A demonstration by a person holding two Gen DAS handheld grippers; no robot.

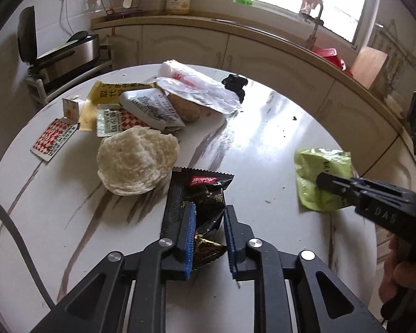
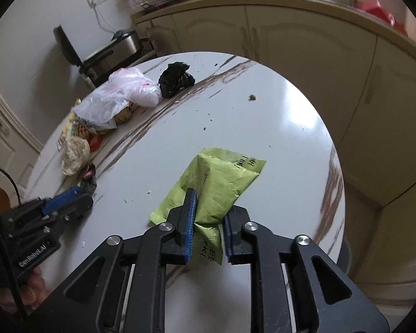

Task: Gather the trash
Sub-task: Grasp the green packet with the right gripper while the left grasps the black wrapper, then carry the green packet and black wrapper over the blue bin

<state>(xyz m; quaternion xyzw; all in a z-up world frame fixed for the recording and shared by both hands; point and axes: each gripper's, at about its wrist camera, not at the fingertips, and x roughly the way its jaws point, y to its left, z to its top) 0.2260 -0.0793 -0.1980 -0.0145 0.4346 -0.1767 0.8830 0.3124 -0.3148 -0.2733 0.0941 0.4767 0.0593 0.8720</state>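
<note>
My left gripper is shut on a black snack wrapper at the near part of the round white table. My right gripper is shut on a green wrapper, which also shows in the left wrist view. A heap of trash lies at the table's far left: a round pale flatbread, red-checked packets, a yellow packet, a white printed wrapper, a clear plastic bag and a crumpled black bag.
Crumbs dot the tabletop. Cream kitchen cabinets curve behind the table, with a counter, jars and a window. A steel appliance stands at the far left. The left gripper shows in the right wrist view.
</note>
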